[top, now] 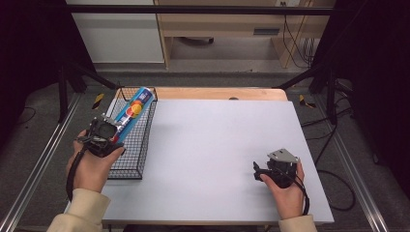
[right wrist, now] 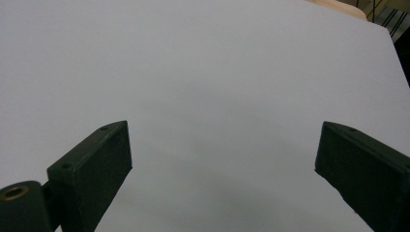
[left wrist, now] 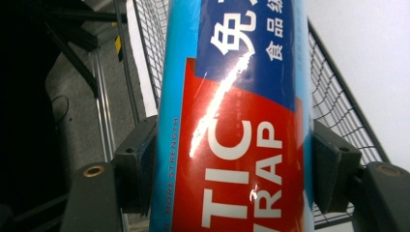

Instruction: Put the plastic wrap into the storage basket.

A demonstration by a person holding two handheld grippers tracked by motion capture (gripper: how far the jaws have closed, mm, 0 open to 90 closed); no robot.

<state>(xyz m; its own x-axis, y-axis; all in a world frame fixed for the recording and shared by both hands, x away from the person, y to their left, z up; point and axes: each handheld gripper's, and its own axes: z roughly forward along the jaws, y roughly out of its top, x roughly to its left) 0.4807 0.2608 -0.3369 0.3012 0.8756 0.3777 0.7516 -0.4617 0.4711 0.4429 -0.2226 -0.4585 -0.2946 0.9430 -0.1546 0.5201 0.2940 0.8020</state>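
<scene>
Now the person's left hand [top: 92, 166] is holding the left gripper [top: 104, 133] over the wire basket [top: 140, 145], and its jaws are pressing on both sides of a blue and red plastic wrap box [left wrist: 237, 125]. Meanwhile the right gripper [top: 263, 171] is resting low over the grey table [top: 217, 140], jaws standing wide apart with nothing between them
</scene>
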